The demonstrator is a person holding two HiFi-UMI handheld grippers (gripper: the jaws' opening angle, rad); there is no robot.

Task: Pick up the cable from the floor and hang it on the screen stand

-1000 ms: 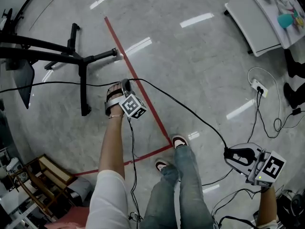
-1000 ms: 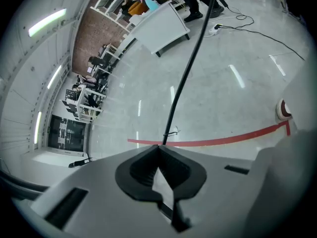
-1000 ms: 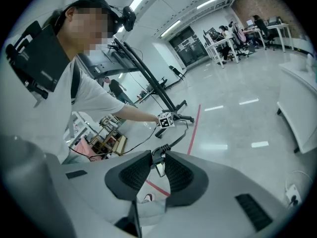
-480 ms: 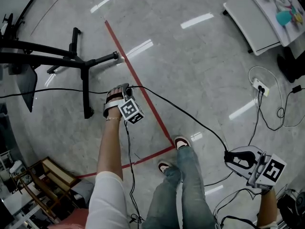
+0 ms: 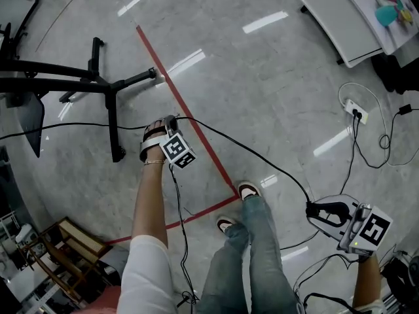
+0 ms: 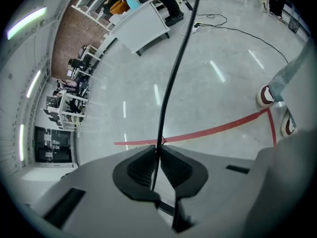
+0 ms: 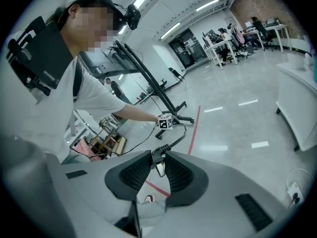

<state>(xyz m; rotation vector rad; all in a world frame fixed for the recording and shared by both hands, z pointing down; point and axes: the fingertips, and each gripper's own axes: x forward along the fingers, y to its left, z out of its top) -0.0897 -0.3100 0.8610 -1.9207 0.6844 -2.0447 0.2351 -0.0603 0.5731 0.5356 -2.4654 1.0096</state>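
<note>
Cable (image 5: 262, 160) is off the floor, strung between my two grippers. In the head view it comes in from the left edge, passes the foot of the black screen stand (image 5: 108, 87), runs through the left gripper (image 5: 173, 119) and then sags across the red tape line (image 5: 196, 133) to the right gripper (image 5: 315, 209) at lower right.

In the left gripper view the black cable (image 6: 173, 73) rises straight out of the left gripper (image 6: 159, 150). Its jaws have just been closing, and the pads now pinch the cable in a thin slit.

In the right gripper view, the right gripper (image 7: 157, 158) has its jaws clenched on the cable's plug end, and the cable (image 7: 178, 138) leads away towards the marker cube of the other gripper. The screen stand (image 7: 148, 78) stands behind that, on the grey floor.

My operator's shoes (image 5: 247, 191) stand by the corner of the tape line, between the two grippers.
</note>
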